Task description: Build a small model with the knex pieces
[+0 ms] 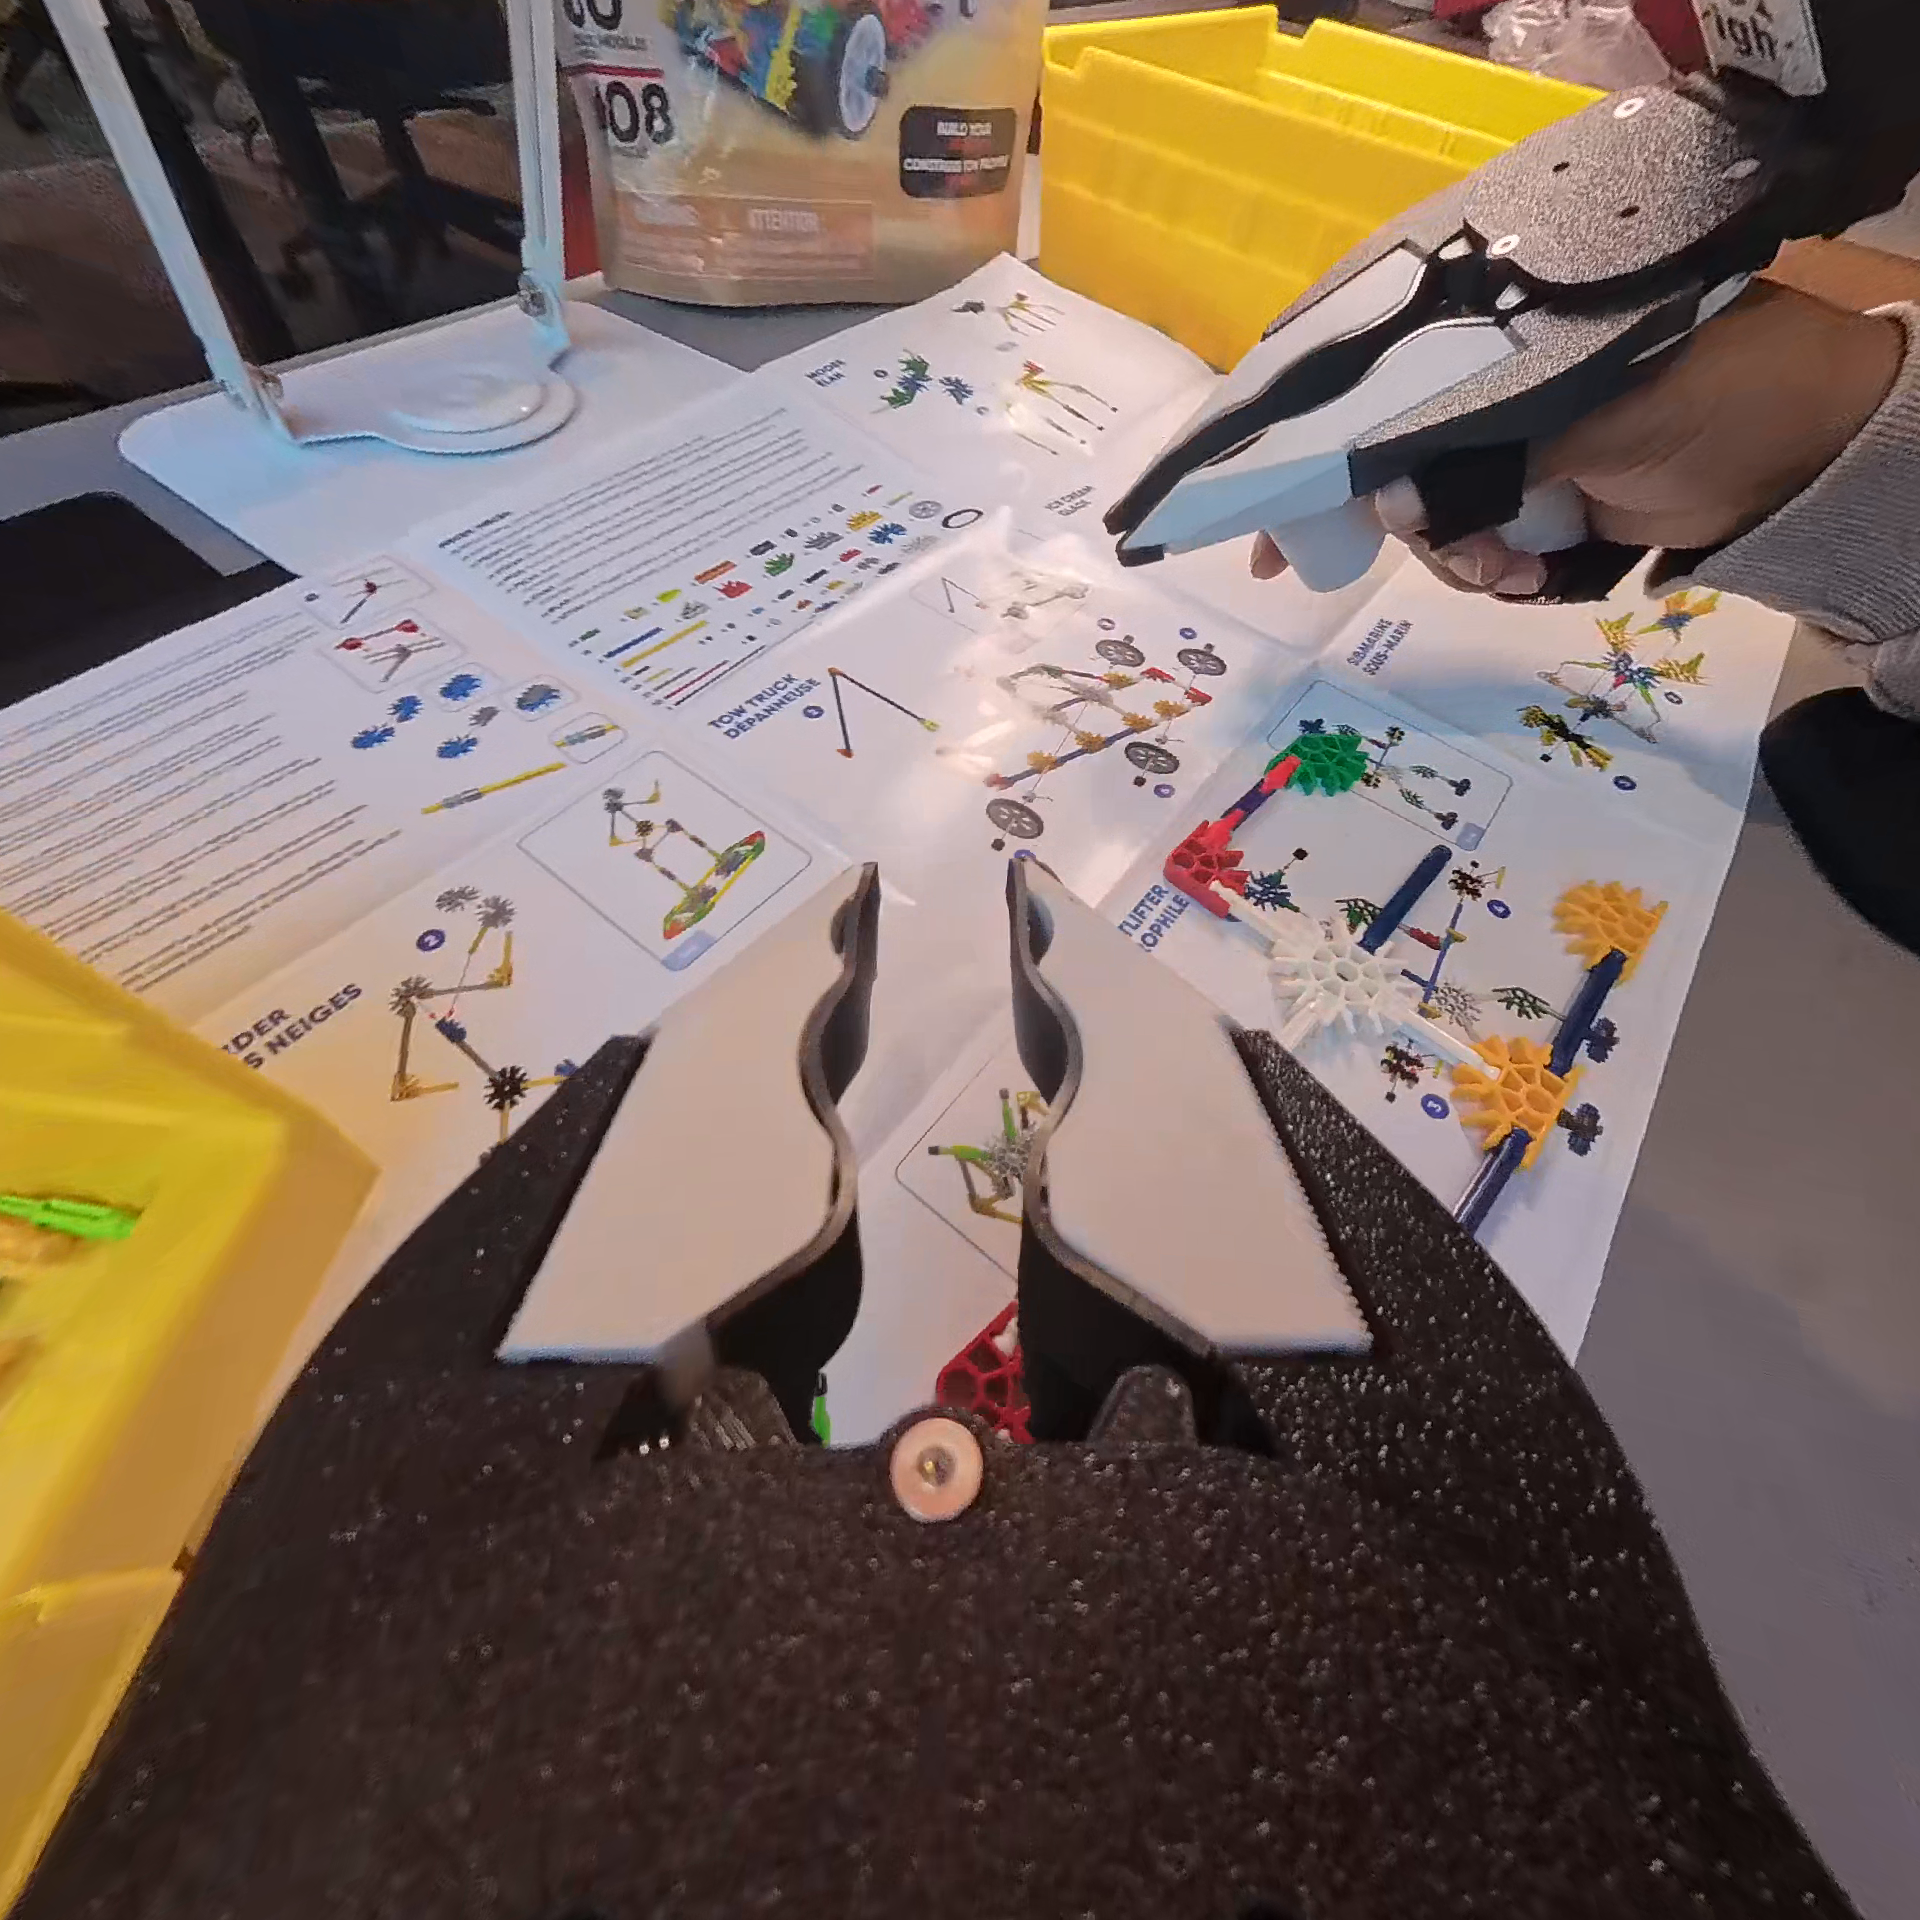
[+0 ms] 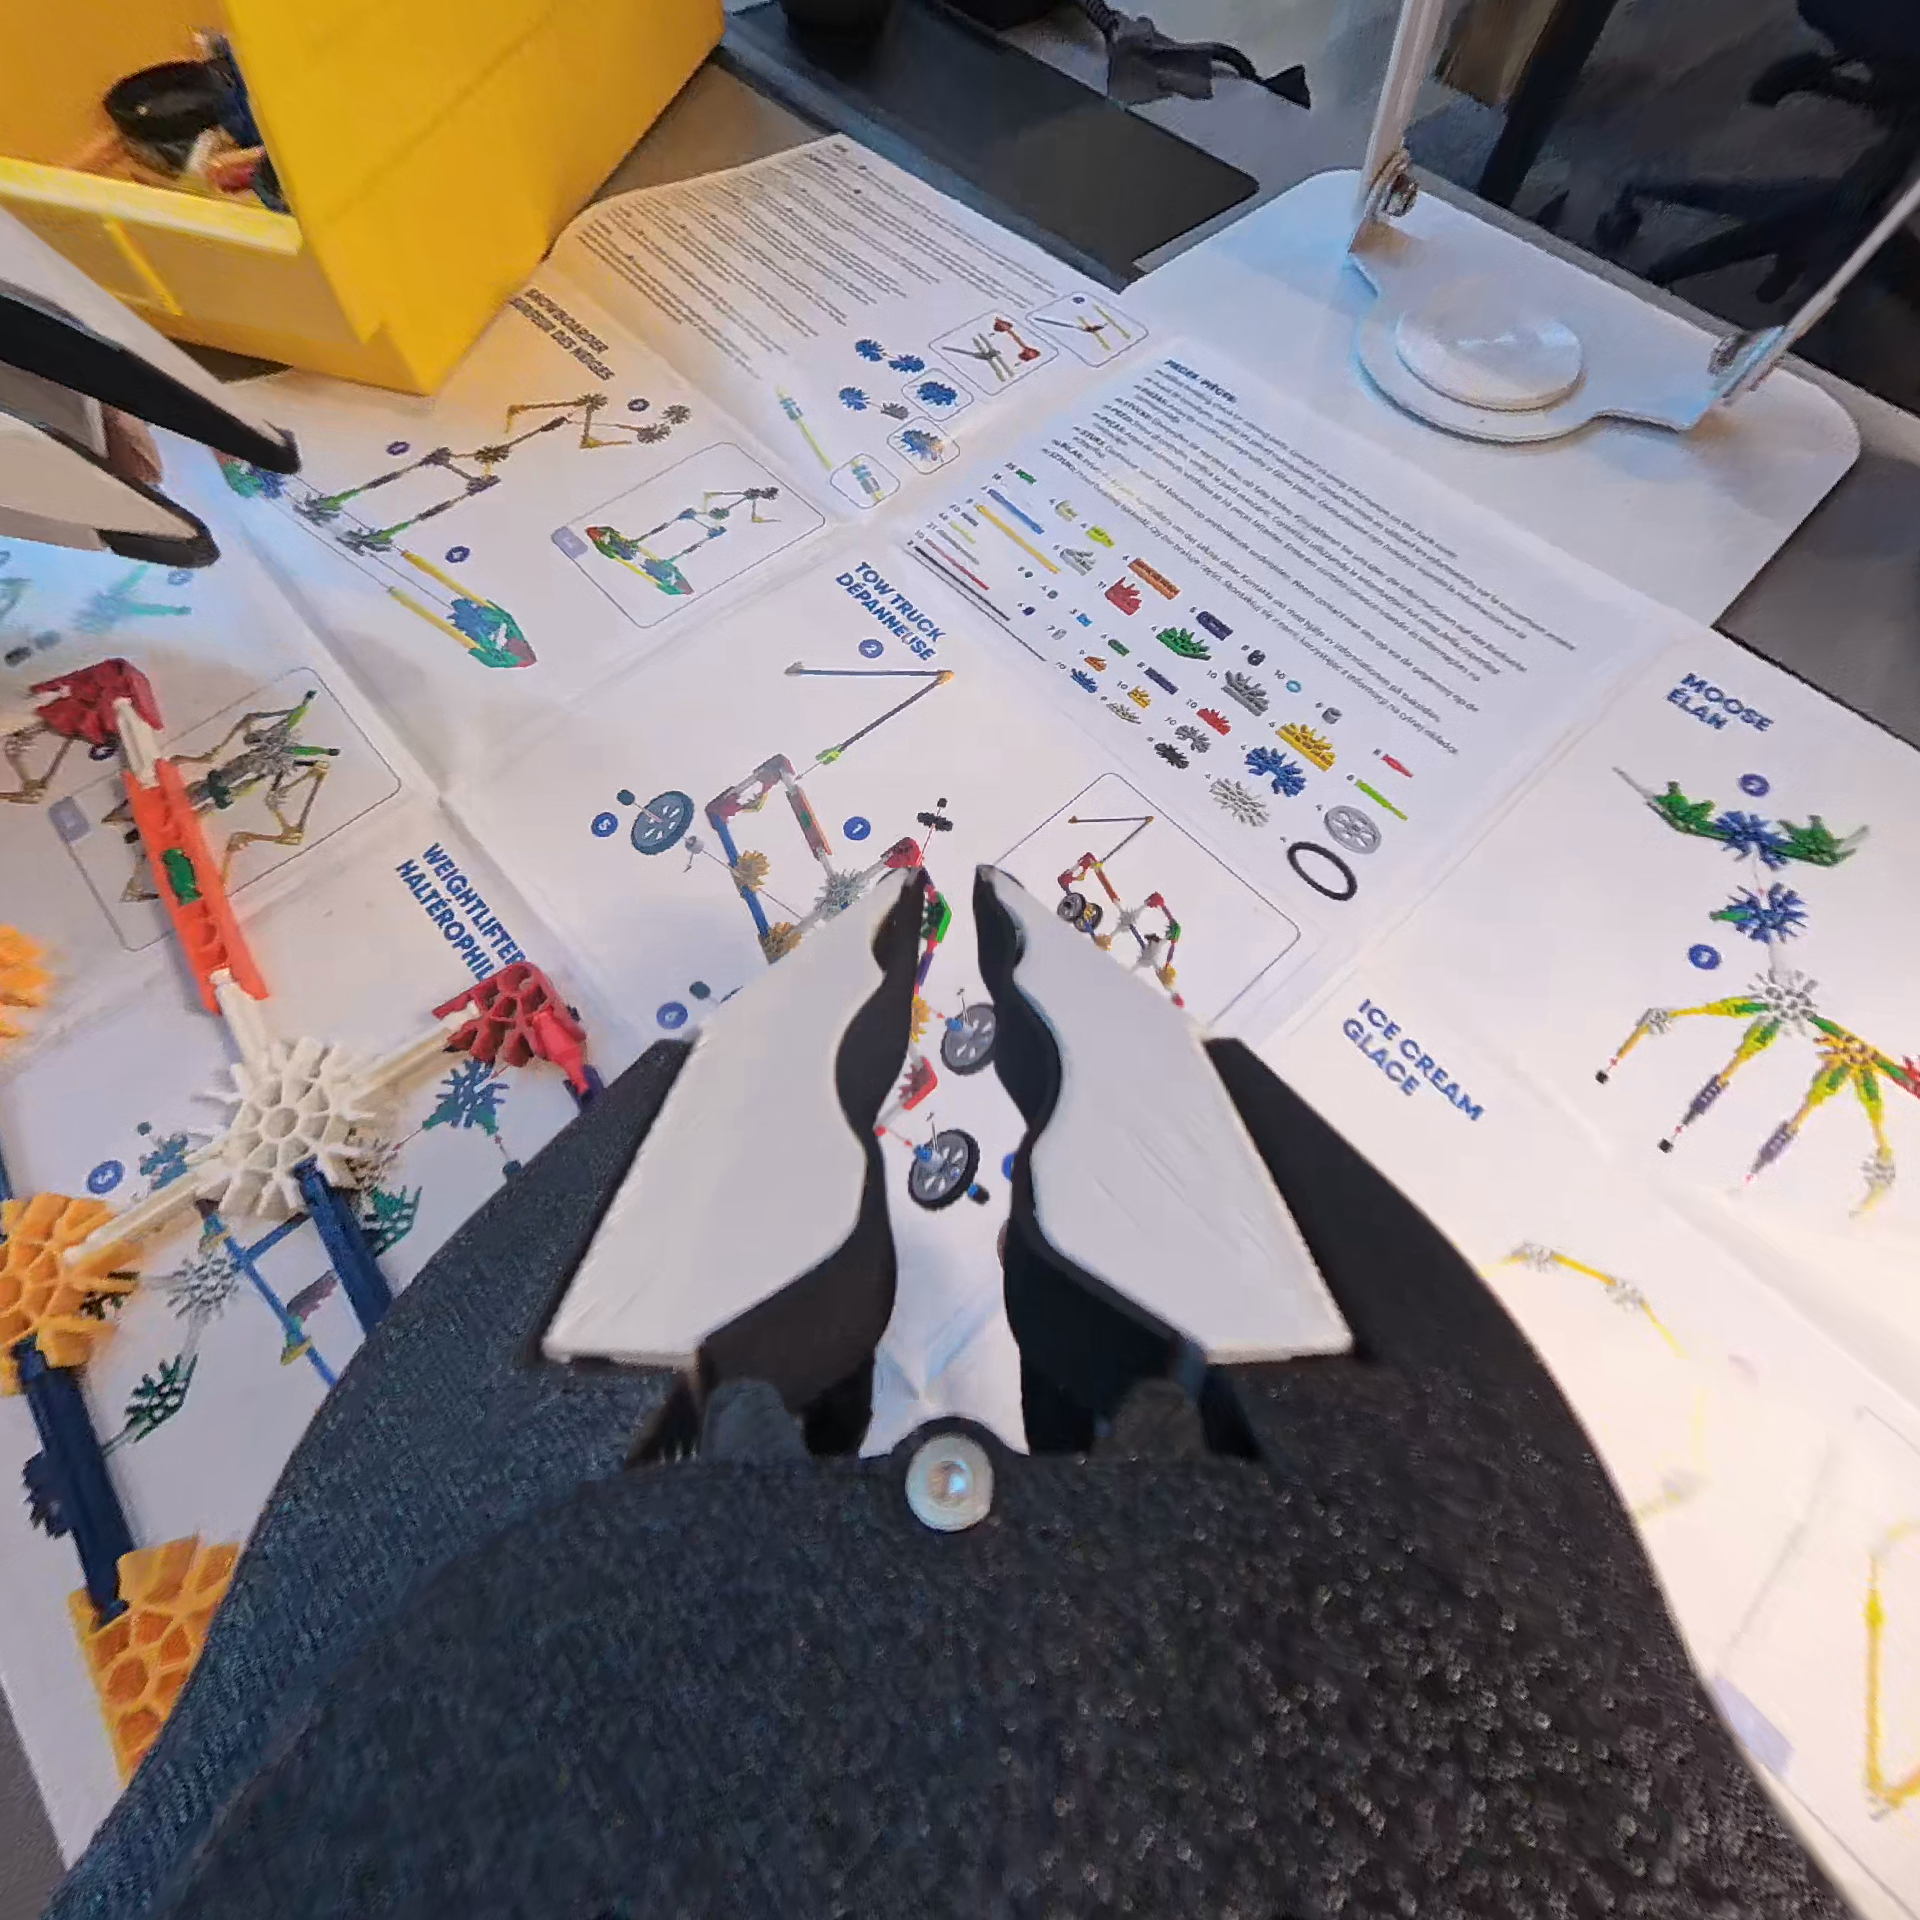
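**Left side.** A yellow bin (image 1: pixel 156 1195) stands on the desk (image 1: pixel 1766 1351) at the far left, with green pieces inside. Just beside it we hold the left claw (image 1: pixel 943 883) above the unfolded instruction sheet (image 1: pixel 727 582). Its jaws stand moderately apart and nothing lies between the tips, so it holds and touches nothing. A red connector (image 1: pixel 977 1371) shows on the sheet below the base of its fingers.

**Centre.** The sheet covers most of the desk. Behind it are a white stand base (image 1: pixel 468 405) and a printed pouch (image 1: pixel 810 156).

**Right side.** The rod-and-connector assembly (image 1: pixel 1340 977) lies flat on the sheet, to the right of the left claw. It is a white hub joined to red, green and orange connectors by blue and white rods. Neither claw touches it. In the right wrist view the assembly (image 2: pixel 281 1122) is at the lower left, beside that claw's body.

The right claw (image 2: pixel 948 878) hangs over the middle of the sheet, carried by a hand (image 1: pixel 1662 468). Its jaws are nearly together, with only a narrow gap at the tips, and they are empty. More yellow bins (image 1: pixel 1247 156) stand at the far right rear.
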`<state>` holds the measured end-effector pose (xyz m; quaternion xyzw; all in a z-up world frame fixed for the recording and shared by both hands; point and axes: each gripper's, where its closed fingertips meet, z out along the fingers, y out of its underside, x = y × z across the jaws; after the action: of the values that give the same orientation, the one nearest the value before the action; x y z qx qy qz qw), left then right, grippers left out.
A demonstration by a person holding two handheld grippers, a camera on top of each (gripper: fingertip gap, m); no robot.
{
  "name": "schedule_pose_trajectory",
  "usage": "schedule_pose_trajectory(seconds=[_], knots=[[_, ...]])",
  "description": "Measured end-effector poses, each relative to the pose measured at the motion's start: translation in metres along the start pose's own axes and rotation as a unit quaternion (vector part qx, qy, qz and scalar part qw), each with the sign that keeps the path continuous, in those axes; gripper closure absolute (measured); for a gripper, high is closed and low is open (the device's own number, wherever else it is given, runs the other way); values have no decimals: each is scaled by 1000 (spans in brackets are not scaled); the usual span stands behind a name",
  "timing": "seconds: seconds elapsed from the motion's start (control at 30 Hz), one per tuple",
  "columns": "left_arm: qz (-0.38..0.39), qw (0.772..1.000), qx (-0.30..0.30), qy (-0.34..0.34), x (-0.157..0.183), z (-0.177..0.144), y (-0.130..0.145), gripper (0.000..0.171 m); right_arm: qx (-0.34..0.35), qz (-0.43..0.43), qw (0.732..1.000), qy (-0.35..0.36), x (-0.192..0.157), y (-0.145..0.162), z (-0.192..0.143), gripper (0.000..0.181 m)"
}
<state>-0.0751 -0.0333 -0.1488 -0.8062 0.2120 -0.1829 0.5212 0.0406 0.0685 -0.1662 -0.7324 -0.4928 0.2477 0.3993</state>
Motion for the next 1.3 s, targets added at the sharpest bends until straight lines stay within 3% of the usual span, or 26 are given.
schedule_pose_trajectory(seconds=[0.17,0.33,0.5,0.67,0.73,0.9,1.3], knots=[[4,1000,-10,6,-4,0,6,149,-37,-8,999,-10,-4,2,23,181],[24,999,-39,20,-2,-5,14,149,-36,-10,999,-21,-7,14,18,181],[40,990,-85,108,20,-10,31,148,-28,-6,999,-16,-3,18,12,181],[107,970,-135,173,49,-12,54,142,-27,-5,1000,0,5,22,9,181],[134,963,-155,178,55,-11,64,142,-22,2,1000,3,7,21,8,181],[166,956,-183,161,52,-9,75,161,-19,3,1000,4,7,21,6,181],[156,953,-208,152,48,-15,77,162,-27,-5,1000,0,5,26,10,181]])
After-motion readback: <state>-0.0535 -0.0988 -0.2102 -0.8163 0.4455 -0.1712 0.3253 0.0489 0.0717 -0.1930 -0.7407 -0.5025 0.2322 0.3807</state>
